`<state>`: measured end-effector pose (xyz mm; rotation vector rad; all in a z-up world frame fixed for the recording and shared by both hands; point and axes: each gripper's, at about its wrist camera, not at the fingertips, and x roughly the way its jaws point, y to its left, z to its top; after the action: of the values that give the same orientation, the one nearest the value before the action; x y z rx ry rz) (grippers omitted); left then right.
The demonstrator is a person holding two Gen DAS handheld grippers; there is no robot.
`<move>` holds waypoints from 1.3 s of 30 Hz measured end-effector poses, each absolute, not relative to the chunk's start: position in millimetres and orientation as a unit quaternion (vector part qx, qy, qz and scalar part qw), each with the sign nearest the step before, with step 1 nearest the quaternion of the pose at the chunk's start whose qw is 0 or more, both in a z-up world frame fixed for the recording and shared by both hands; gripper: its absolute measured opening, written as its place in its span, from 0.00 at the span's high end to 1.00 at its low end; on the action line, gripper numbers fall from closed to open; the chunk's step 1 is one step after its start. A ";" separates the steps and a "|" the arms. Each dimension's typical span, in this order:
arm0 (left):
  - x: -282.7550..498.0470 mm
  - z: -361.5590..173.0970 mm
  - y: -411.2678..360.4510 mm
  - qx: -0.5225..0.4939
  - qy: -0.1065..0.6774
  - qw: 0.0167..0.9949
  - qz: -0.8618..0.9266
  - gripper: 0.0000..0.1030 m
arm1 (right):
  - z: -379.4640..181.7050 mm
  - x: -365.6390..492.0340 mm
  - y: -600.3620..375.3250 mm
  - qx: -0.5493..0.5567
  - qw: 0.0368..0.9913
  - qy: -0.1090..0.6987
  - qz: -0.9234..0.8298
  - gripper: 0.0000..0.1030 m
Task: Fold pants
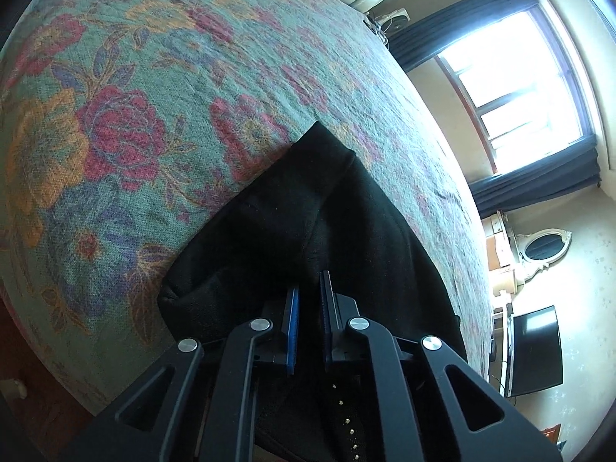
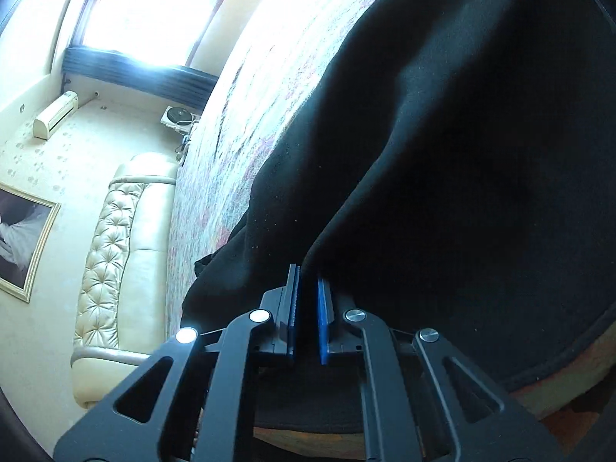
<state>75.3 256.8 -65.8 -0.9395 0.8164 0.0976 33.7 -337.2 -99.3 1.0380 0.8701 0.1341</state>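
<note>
Black pants (image 1: 308, 211) lie on a floral bedspread (image 1: 134, 96). My left gripper (image 1: 310, 288) is shut on a fold of the black cloth, which runs between its blue pads and hangs back under the jaws. In the right wrist view the pants (image 2: 462, 154) fill the right half, lifted and draped over the bed (image 2: 238, 134). My right gripper (image 2: 308, 279) is shut on an edge of the same black cloth, pinched between its blue pads.
A cream tufted headboard (image 2: 115, 250) stands at the bed's end. A bright window (image 1: 519, 84) with dark curtains, a framed picture (image 2: 23, 238), a wall heater (image 2: 54, 115) and a dark screen (image 1: 535, 350) line the walls. Wooden floor (image 1: 34, 404) shows beside the bed.
</note>
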 end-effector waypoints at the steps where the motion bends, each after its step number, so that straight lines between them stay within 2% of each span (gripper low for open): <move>1: 73.3 -59.8 256.1 -0.435 0.374 0.818 0.044 0.94 | -100.2 32.9 -338.4 0.482 0.777 0.400 0.065 0.93; 9: 49.6 -28.0 254.4 -0.422 0.329 0.844 0.038 0.94 | -61.0 -8.1 -345.2 0.426 0.820 0.368 0.100 0.93; 17: 28.9 -80.3 263.4 -0.417 0.395 0.817 0.056 0.94 | -122.8 -45.8 -357.8 0.446 0.785 0.422 0.082 0.94; 18: 26.9 -80.7 264.9 -0.419 0.391 0.818 0.050 0.94 | -121.7 -47.1 -360.3 0.451 0.782 0.421 0.085 0.92; 20: 24.8 -73.4 264.2 -0.403 0.390 0.827 0.041 0.92 | -116.4 -50.3 -368.5 0.452 0.783 0.419 0.086 0.82; 21: 21.4 -66.9 264.6 -0.393 0.382 0.836 0.036 0.91 | -111.5 -53.0 -375.5 0.451 0.788 0.412 0.084 0.72; 22: 17.6 -59.1 264.2 -0.378 0.373 0.847 0.030 0.91 | -104.6 -56.4 -384.6 0.449 0.794 0.401 0.083 0.67; 23: 13.4 -50.5 262.7 -0.352 0.368 0.860 0.030 0.91 | -94.8 -59.4 -396.8 0.448 0.802 0.388 0.075 0.66; 25: 3.2 -33.2 258.2 -0.282 0.353 0.891 0.047 0.91 | -75.9 -62.9 -431.7 0.445 0.820 0.357 0.044 0.55; 28: -6.3 -11.1 245.7 -0.215 0.337 0.916 0.033 0.90 | -66.2 -60.4 -501.9 0.466 0.826 0.316 -0.025 0.53; 29: -6.5 -4.5 239.2 -0.206 0.335 0.919 0.020 0.85 | -67.6 -55.5 -523.2 0.474 0.824 0.307 -0.047 0.53; 30: -5.0 0.7 231.9 -0.201 0.333 0.921 0.005 0.65 | -72.8 -51.4 -545.6 0.483 0.819 0.302 -0.070 0.53; 31: -3.6 6.3 224.5 -0.199 0.331 0.922 -0.012 0.51 | -80.0 -46.6 -563.5 0.490 0.813 0.303 -0.083 0.53; 32: -2.1 11.3 215.5 -0.204 0.325 0.923 -0.033 0.30 | -89.6 -40.2 -581.1 0.497 0.806 0.307 -0.092 0.53; 36: 13.5 21.0 164.5 -0.221 0.326 0.913 -0.105 0.29 | -119.0 -9.3 -626.4 0.525 0.788 0.313 -0.078 0.53; 39: 27.2 12.6 137.3 -0.218 0.350 0.903 -0.124 0.29 | -134.6 -5.8 -660.3 0.559 0.782 0.270 -0.056 0.54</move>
<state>27.2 137.3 12.6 -0.4511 0.7231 -0.2572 -5.8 -660.3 -134.6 1.2069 0.5825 -0.1215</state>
